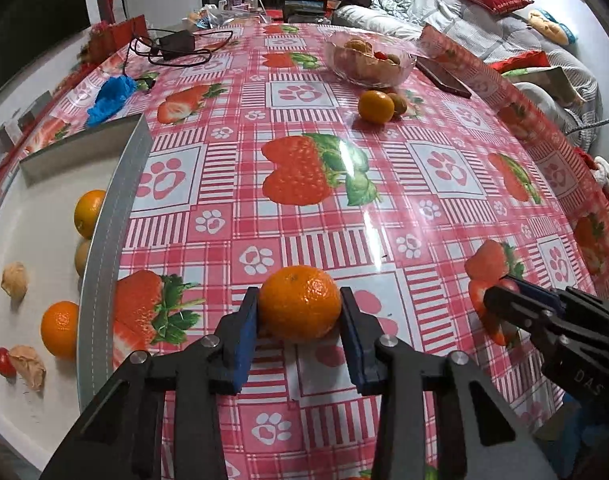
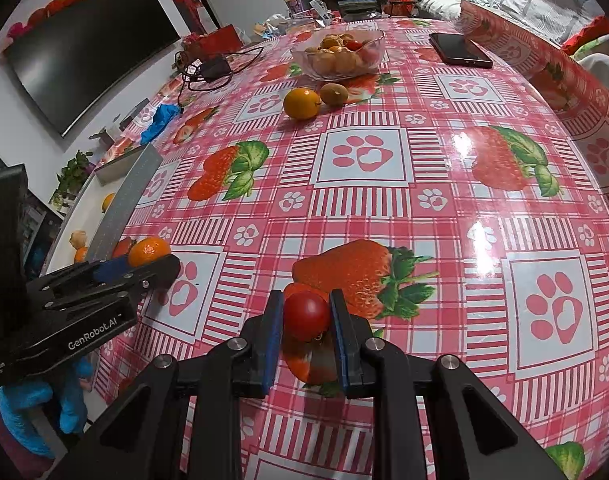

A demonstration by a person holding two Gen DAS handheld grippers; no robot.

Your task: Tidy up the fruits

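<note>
Black left gripper (image 1: pixel 300 312) pinched one round orange mandarin (image 1: pixel 299 302); black right gripper (image 2: pixel 306 316) pinched one small red tomato (image 2: pixel 306 314). Two loose fruits (image 1: pixel 382 106) sat by one glass bowl (image 1: pixel 368 60), upper right.

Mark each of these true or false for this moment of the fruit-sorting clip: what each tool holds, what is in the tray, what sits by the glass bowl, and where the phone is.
1. The left tool is closed on an orange. True.
2. The right tool stands open and holds nothing. False: it is shut on a small red tomato.
3. The white tray already holds oranges. True: two show at its right wall, one of them here.
4. The glass bowl is empty. False: it holds several fruits.
5. An orange and a brownish fruit lie loose on the tablecloth in front of the bowl. True.
6. The phone lies inside the tray. False: it lies on the tablecloth to the right of the bowl.
</note>
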